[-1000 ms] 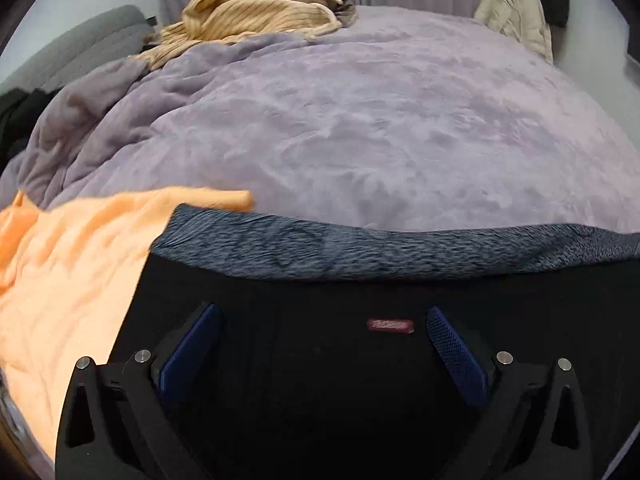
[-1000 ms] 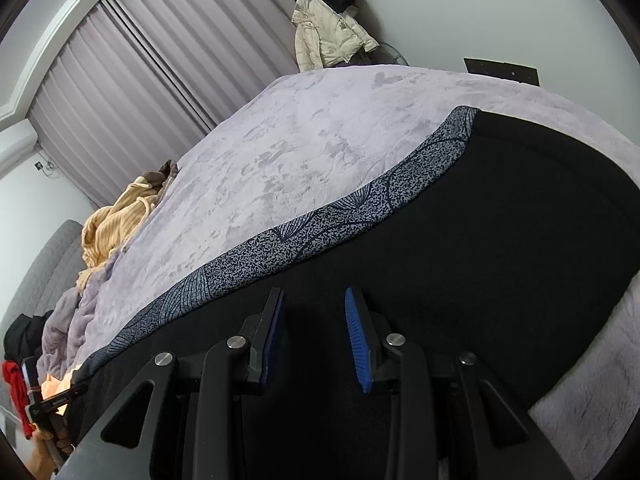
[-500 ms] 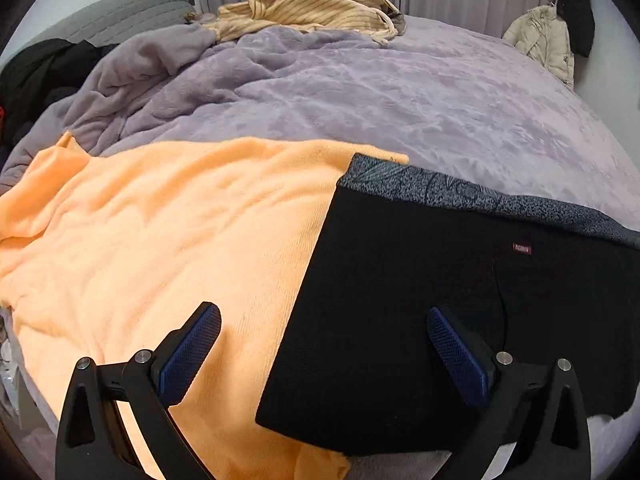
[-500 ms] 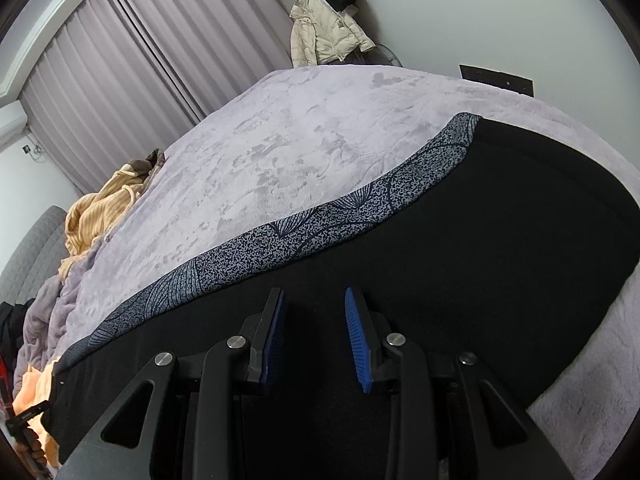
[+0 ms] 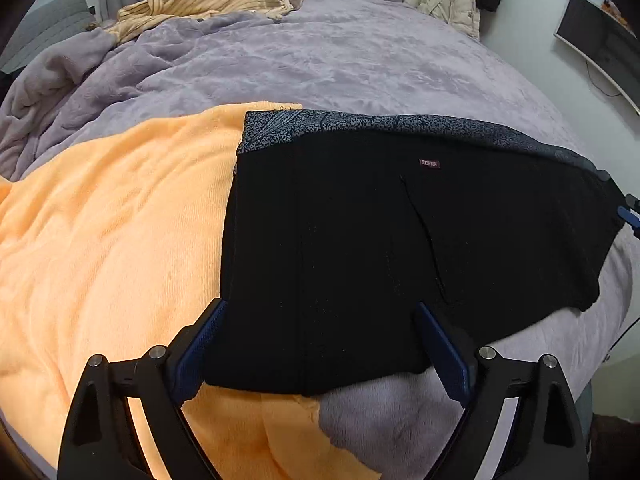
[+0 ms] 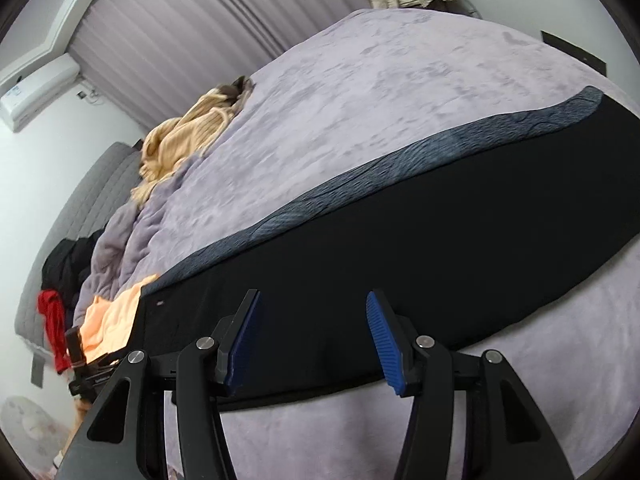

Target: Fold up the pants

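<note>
Black pants with a grey patterned waistband lie folded flat on the purple bed cover, their left part resting on an orange cloth. My left gripper hovers over the pants' near edge, its jaws wide and closing, with no fabric pinched between the pads. In the right wrist view the same pants stretch across the bed. My right gripper hangs above their near edge, jaws opening and not pressing on any fabric.
A striped tan garment is heaped at the far side of the bed. A cream jacket hangs by the wall, and a monitor is mounted at right. Dark and red clothes pile by the grey headboard.
The left gripper has drawn back from the waistband, so the whole folded pants and the orange cloth now show. The right gripper's jaws have widened, and it has pulled back to the pants' near edge.
</note>
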